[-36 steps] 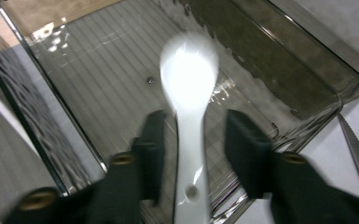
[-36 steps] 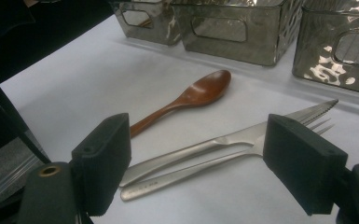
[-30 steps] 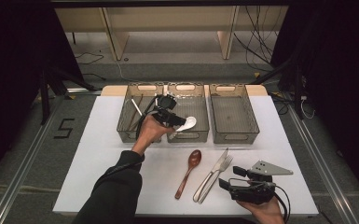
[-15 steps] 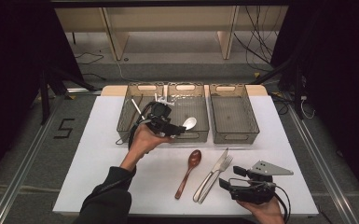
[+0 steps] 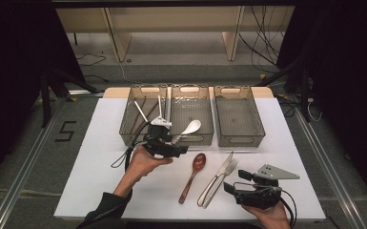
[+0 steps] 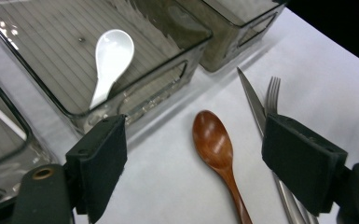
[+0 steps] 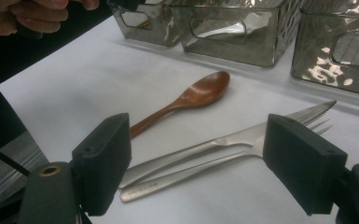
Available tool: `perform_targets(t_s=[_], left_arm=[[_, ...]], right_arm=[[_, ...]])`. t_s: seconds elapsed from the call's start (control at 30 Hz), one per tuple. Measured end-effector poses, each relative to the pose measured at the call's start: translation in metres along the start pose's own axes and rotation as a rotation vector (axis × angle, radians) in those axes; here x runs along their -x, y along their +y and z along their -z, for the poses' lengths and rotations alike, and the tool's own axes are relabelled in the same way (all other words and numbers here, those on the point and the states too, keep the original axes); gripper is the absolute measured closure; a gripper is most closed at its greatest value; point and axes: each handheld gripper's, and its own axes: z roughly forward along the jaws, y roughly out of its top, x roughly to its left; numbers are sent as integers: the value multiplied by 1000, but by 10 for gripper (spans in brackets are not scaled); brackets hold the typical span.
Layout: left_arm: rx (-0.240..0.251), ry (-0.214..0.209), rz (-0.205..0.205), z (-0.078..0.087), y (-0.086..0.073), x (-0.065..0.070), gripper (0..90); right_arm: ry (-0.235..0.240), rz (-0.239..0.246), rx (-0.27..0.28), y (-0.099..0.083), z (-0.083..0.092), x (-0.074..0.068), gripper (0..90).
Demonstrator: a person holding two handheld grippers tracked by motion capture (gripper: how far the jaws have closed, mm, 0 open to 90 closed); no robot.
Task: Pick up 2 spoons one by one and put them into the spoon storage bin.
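Three clear bins [image 5: 236, 117] stand in a row at the back of the white bench [image 5: 95, 162], and sorting cutlery into them looks to be the job. A white spoon [image 5: 190, 127] lies inside the middle bin [image 6: 51, 88], its bowl up against the front wall; thin sticks rest in the left bin [image 5: 140, 114], and the third looks empty.

The left gripper [image 5: 183, 149] hangs just in front of the middle bin, its fingers [image 6: 100, 163] having just spread wide with nothing between them. My guess is that the white spoon has been let go and this hand is turning to the next piece. Straight ahead of it lies a wooden spoon [image 6: 214, 144] flat on the bench, bowl towards the bins, with a knife [image 5: 218, 176] and a fork [image 5: 221, 181] side by side just to its right, the two touching along their handles.

The right gripper [image 5: 229, 187] rests low near the front edge of the bench, fingers [image 7: 102, 158] wide and empty, facing the knife and fork handles.

Next, I would expect the left gripper to drop over the wooden spoon's handle, straddle it, and close. That slim handle lies flat, so the fingers must come right down to the bench before closing, and stay clear of the knife beside it.
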Motion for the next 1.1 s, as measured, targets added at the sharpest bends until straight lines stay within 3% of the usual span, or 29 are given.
perform_targets(t_s=[0.13, 0.33, 0.67, 0.83, 1.1], left_arm=[[0, -8, -14, 5, -8, 5, 217], [-10, -54, -8, 5, -25, 14, 225], [-38, -64, -54, -2, -36, 29, 257], [-50, -83, -82, -4, -43, 34, 355], [-91, -113, -114, -12, -56, 42, 589]], right_arm=[[1, 0, -2, 0, -1, -1, 243], [2, 3, -1, 0, -1, -1, 243], [1, 6, 1, 0, -1, -1, 243], [2, 4, 1, 0, 0, -1, 243], [0, 7, 0, -1, 0, -1, 243]])
